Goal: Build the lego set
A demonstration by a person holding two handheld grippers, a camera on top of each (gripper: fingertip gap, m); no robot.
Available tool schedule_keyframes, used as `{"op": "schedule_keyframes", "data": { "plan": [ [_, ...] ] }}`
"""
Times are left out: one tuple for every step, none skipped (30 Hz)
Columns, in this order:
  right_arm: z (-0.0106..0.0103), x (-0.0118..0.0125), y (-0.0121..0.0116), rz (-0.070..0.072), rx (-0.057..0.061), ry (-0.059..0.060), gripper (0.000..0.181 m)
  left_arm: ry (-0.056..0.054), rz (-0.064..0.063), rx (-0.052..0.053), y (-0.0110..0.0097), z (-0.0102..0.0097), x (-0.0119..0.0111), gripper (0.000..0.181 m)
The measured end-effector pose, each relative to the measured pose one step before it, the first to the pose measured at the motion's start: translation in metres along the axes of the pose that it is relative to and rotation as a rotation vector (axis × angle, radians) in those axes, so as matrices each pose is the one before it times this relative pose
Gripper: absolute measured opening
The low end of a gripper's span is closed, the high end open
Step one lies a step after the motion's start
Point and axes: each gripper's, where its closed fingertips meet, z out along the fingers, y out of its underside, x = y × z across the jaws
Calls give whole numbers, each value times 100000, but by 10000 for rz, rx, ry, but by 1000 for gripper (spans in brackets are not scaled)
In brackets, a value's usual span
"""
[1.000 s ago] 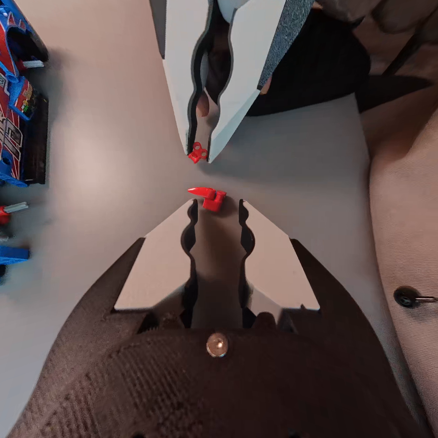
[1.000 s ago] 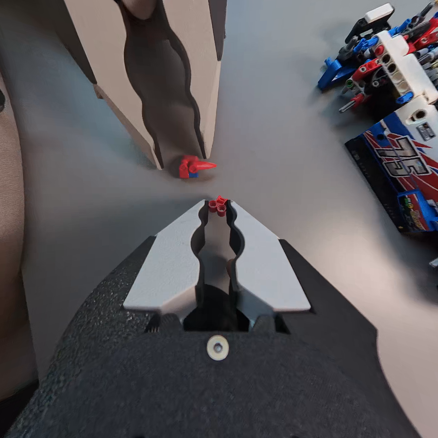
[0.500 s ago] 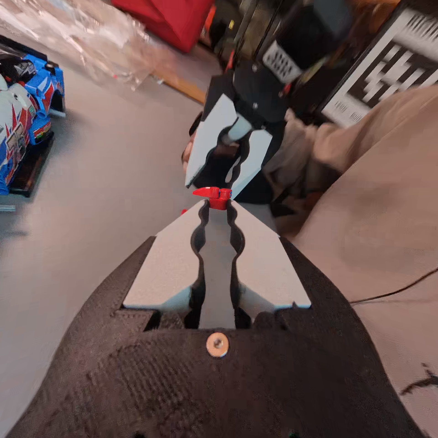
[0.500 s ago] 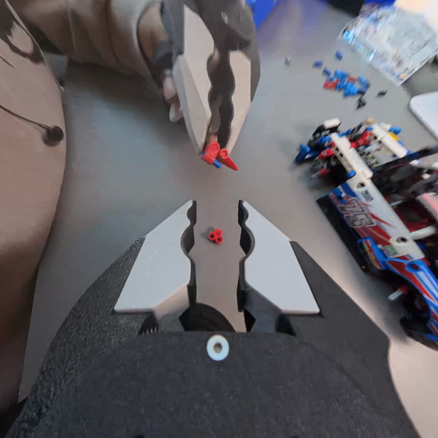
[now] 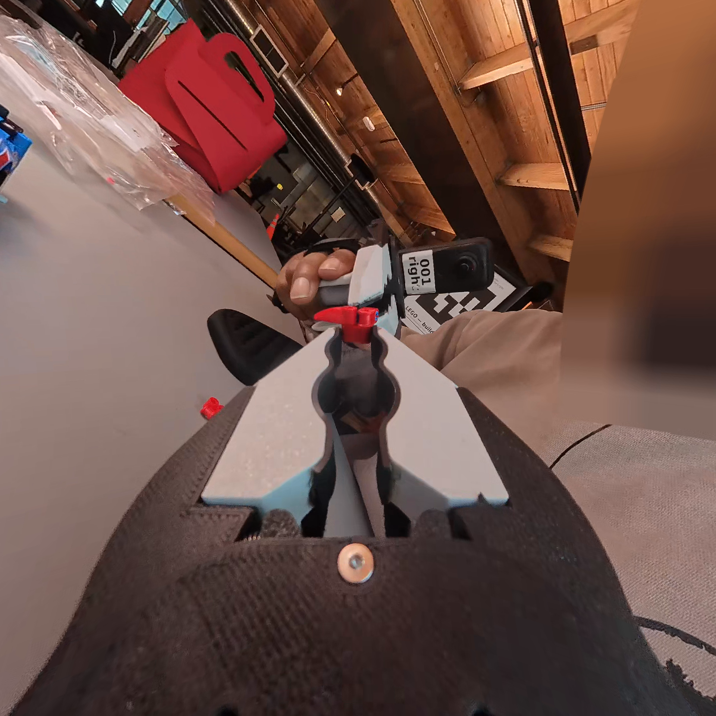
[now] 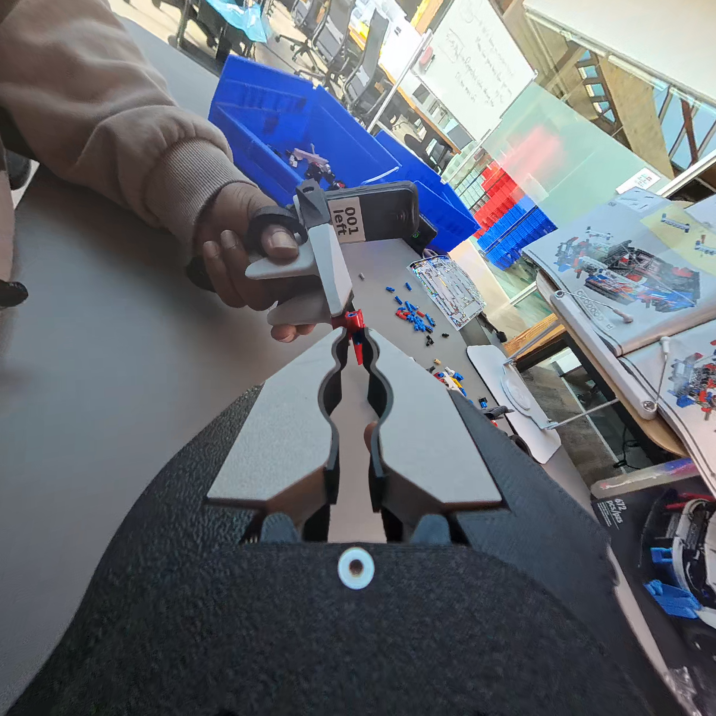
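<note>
A red lego piece with a pointed tip and a blue pin (image 5: 341, 315) sits in the tips of my left gripper (image 5: 354, 333), which is shut on it and holds it above the grey table (image 5: 97, 310). In the right wrist view the same piece (image 6: 354, 323) lies between the tips of my right gripper (image 6: 354, 337), whose jaws stand narrow around it. The left gripper (image 6: 341, 314) meets it from above. A small red connector (image 5: 211, 407) lies loose on the table to the left.
A partly built blue, white and red car (image 6: 682, 542) is at the right edge. Loose blue pins (image 6: 412, 314), blue bins (image 6: 294, 128) and an instruction booklet on a stand (image 6: 627, 263) lie beyond. Clear plastic bags (image 5: 89, 128) are far left. Left and right tips are no more than a few centimetres apart. The left tips stand about 11 centimetres off the small red connector (image 5: 211, 407).
The right gripper let the small red connector fall to the table, then rose and closed around the red piece. The left gripper lifted the red piece off the table.
</note>
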Motion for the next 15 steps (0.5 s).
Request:
{"op": "schedule_keyframes", "data": {
  "plan": [
    [-8,-55,228,-179,-236,-202,5,-179,65,-94,61,19,-178,13],
    [24,-78,279,-89,-307,-257,4,-273,261,-183,175,12,-215,12],
    [67,-220,322,32,-354,-384,4,-406,413,-284,308,52,-271,13],
    [99,-241,394,63,-417,-383,4,-493,542,-337,366,86,-307,14],
    [130,-67,296,-31,-339,-204,4,-525,532,-259,213,57,-347,14],
    [116,-23,231,-31,-287,-144,4,-488,438,-176,99,27,-332,12],
    [90,-152,226,-47,-279,-238,4,-353,350,-263,250,61,-196,12],
    [84,-166,130,-15,-196,-235,4,-290,335,-235,253,74,-102,12],
    [94,-106,130,44,-176,-183,4,-269,291,-154,183,41,-136,12],
    [128,-36,166,46,-198,-114,4,-255,180,-94,136,22,-190,11],
    [120,15,123,38,-138,-60,4,-178,59,-24,84,6,-184,11],
    [111,95,90,90,-107,5,4,-126,-44,50,6,-11,-167,10],
    [75,67,17,176,-32,-18,4,-70,-27,77,-29,-35,-107,10],
    [57,35,-28,184,30,-16,4,-46,0,39,12,-41,-86,10],
    [11,174,-68,183,113,106,5,-126,41,160,-156,-98,-176,9]
  ]
}}
